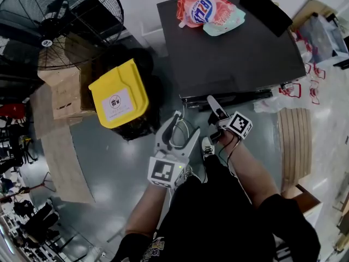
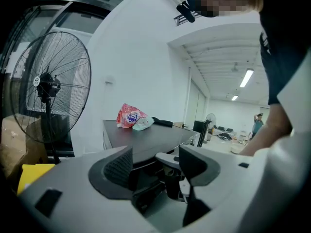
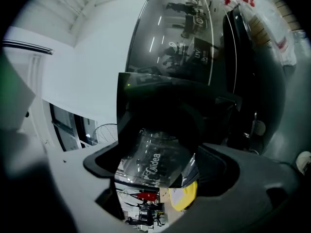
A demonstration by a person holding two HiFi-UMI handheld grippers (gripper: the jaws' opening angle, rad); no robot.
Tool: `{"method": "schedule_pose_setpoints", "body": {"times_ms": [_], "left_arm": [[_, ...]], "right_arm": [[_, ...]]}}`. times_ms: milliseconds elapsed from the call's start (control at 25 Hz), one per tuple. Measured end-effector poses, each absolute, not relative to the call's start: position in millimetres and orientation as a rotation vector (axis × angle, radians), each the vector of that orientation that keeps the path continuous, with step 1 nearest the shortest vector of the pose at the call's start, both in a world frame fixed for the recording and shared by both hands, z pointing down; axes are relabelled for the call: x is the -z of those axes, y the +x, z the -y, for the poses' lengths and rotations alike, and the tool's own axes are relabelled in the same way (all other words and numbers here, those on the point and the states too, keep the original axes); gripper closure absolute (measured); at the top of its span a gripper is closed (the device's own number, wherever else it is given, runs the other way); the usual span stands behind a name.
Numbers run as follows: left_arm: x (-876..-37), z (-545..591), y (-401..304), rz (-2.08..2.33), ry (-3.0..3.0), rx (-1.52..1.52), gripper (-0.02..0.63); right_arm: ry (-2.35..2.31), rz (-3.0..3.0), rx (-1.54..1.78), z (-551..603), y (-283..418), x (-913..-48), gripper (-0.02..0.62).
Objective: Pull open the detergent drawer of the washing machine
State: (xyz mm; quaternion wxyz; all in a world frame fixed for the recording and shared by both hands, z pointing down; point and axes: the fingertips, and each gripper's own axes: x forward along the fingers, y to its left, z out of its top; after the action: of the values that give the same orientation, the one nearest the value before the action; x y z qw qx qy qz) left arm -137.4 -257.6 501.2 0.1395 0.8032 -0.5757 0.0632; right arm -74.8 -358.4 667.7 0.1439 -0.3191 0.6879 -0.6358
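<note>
Evidently early: right gripper (image 1: 214, 107), jaws spread, faces the washing machine (image 1: 234, 53) front at frame centre; left gripper (image 1: 184, 125), spread and empty, beside it; drawer apparently unpulled.

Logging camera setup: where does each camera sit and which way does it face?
Head view: head-mounted, steeply down onto the washing machine; left gripper, right gripper, forearms.
Left gripper view: level across the machine's top; open jaws, an arm.
Right gripper view: rolled, close on the machine's front; open jaws.
Head and left share pouch, fan.
</note>
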Motion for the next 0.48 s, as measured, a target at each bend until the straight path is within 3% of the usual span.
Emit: {"method": "schedule_pose_setpoints", "body": {"times_ms": [480], "left_arm": [[-494,245,-138,1.637,2.326,-0.19,0.334]], "right_arm": [[-0.947,-1.951,1.795,350,-72,-666,0.126]]}}
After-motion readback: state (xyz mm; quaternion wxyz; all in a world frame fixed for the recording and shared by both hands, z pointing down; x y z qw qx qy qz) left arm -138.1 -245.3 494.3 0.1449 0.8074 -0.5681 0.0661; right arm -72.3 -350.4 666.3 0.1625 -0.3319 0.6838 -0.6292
